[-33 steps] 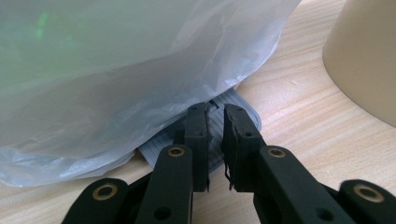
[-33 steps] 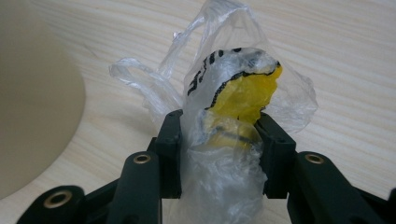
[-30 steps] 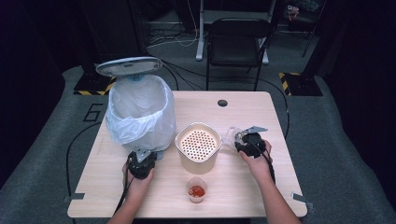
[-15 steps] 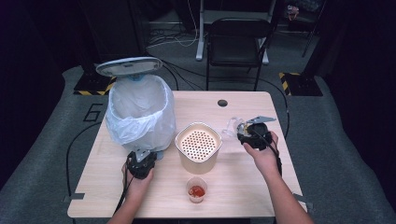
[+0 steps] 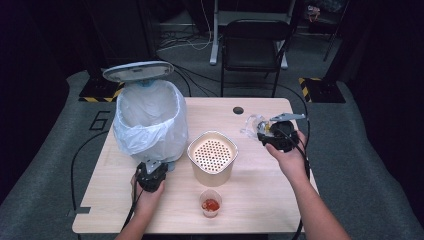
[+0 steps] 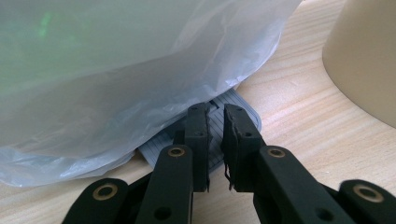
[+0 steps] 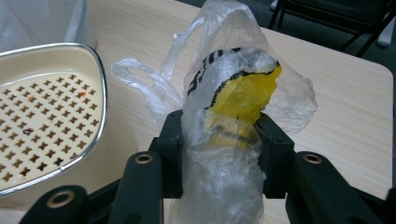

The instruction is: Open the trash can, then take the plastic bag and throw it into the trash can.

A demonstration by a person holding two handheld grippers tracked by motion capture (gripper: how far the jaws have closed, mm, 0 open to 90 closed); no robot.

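Far left there's a pedal bin (image 5: pixel 150 120) with its lid up and a clear liner. The left gripper (image 6: pixel 215 116) sits on the bin's grey pedal (image 6: pixel 243 114), jaws nearly closed with nothing between them, so I'd guess it's pressing it. Middle: a cream strainer pot (image 5: pixel 212 157) and a small cup of red stuff (image 5: pixel 210 204). Over on the right, the right gripper (image 7: pixel 219 135) is clamped on a crumpled plastic bag (image 7: pixel 238 88), off the table. Looks like trash grabbed, bin open, drop still to do. Only the close-up gives away the yellow wrapper (image 7: pixel 243 95) inside.

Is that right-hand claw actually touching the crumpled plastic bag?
Touching. The right gripper view shows both jaws of the right gripper pressed into the plastic bag, which is pinched between them.
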